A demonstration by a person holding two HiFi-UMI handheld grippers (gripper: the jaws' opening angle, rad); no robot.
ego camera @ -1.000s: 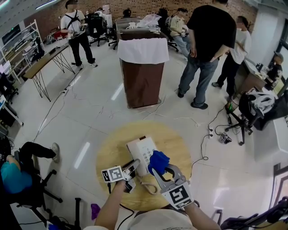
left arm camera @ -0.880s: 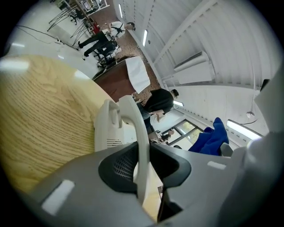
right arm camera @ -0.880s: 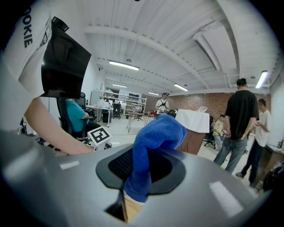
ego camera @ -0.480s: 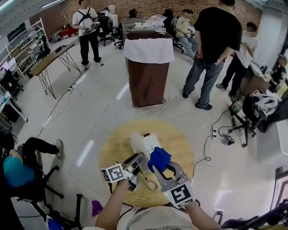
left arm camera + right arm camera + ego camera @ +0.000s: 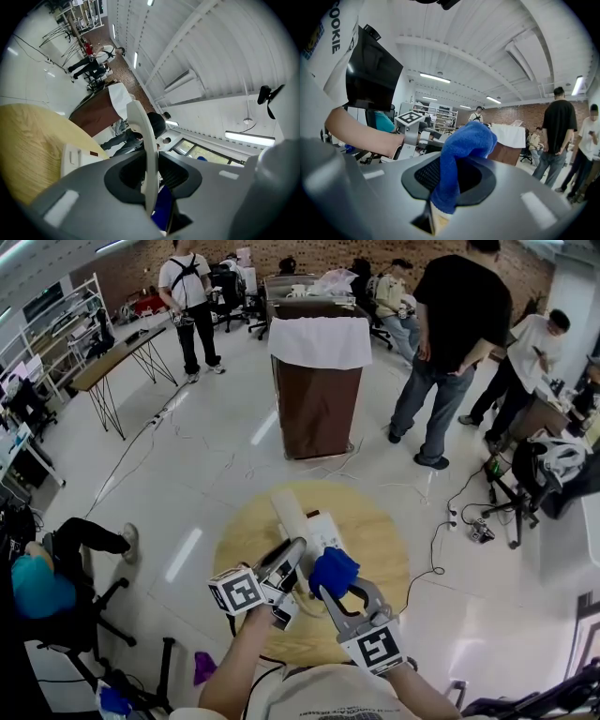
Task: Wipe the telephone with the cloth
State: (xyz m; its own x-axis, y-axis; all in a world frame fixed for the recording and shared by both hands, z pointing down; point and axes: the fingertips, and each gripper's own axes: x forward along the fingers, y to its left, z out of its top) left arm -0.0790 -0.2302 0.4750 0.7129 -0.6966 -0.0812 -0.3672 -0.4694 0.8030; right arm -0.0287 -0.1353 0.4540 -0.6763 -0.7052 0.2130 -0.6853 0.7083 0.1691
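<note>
The phone base (image 5: 325,532) lies on the round table (image 5: 380,549). Its handset (image 5: 288,510) is held raised, pinched in the left gripper (image 5: 292,557). The cloth (image 5: 333,570) is clamped in the right gripper (image 5: 330,589) just beside it. The wiping is judged still to be done.

The cloth (image 5: 333,570) is bright blue. The handset (image 5: 289,512) and phone (image 5: 323,532) are off-white. The table (image 5: 375,540) is pale yellow wood with a fine grain. The left gripper (image 5: 294,554) and right gripper (image 5: 328,589) are grey, and their cubes (image 5: 236,590) are white with black square markers. The stand (image 5: 314,404) is dark brown under a white cover (image 5: 321,341). The floor (image 5: 187,474) is glossy white. The far wall (image 5: 309,254) is red brick.
</note>
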